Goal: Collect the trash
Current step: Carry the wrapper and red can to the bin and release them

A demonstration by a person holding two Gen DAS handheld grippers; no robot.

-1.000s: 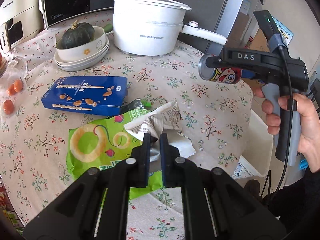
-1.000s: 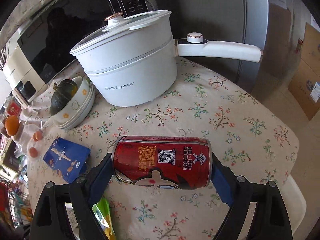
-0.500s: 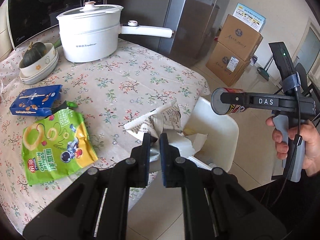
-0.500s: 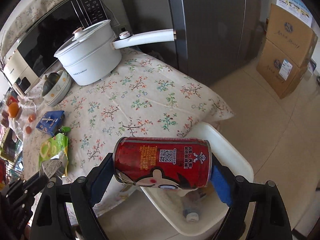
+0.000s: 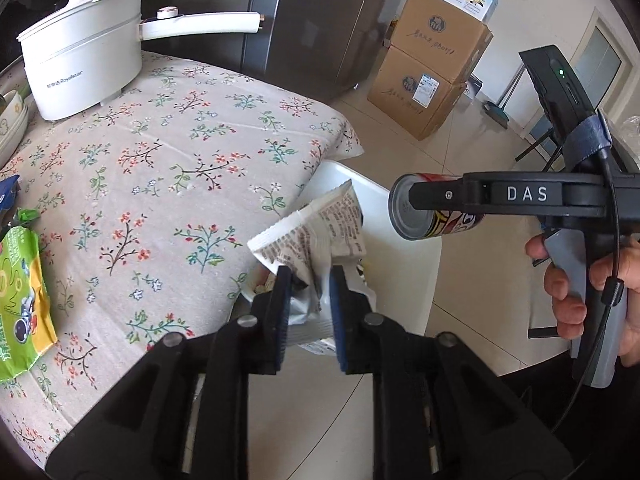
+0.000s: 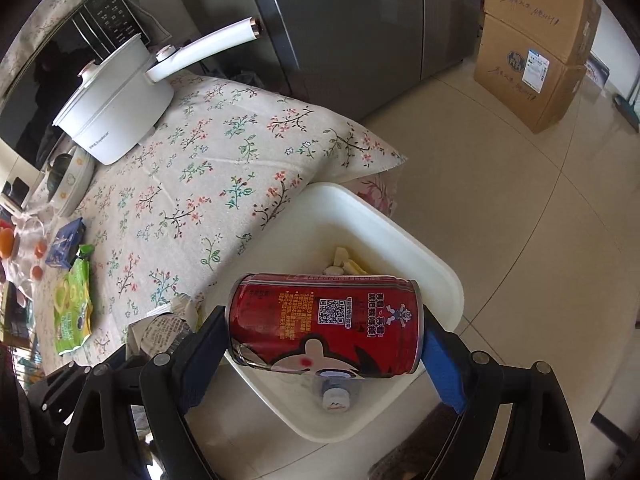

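My left gripper [image 5: 310, 284] is shut on a crumpled white printed wrapper [image 5: 320, 232], held over the near rim of the white trash bin [image 5: 404, 276] beside the table. My right gripper [image 6: 322, 332] is shut on a red drink can [image 6: 324, 324], held sideways above the bin [image 6: 400, 240]. The can also shows in the left wrist view [image 5: 424, 212], to the right of the wrapper. The bin holds a bottle [image 6: 336, 398] and pale scraps [image 6: 348, 264]. A green snack bag [image 5: 20, 300] lies on the table.
The table has a floral cloth [image 5: 160, 168]. A white electric pot [image 5: 84, 60] with a long handle stands at the back. A blue box [image 6: 66, 242] and bowls [image 6: 70, 176] lie further left. Cardboard boxes [image 5: 436, 68] stand on the tiled floor by a dark fridge [image 6: 340, 20].
Both grippers have swung right, off the table, to above the trash bin, each still holding its item. The left jaws stand slightly wider around the wrapper.
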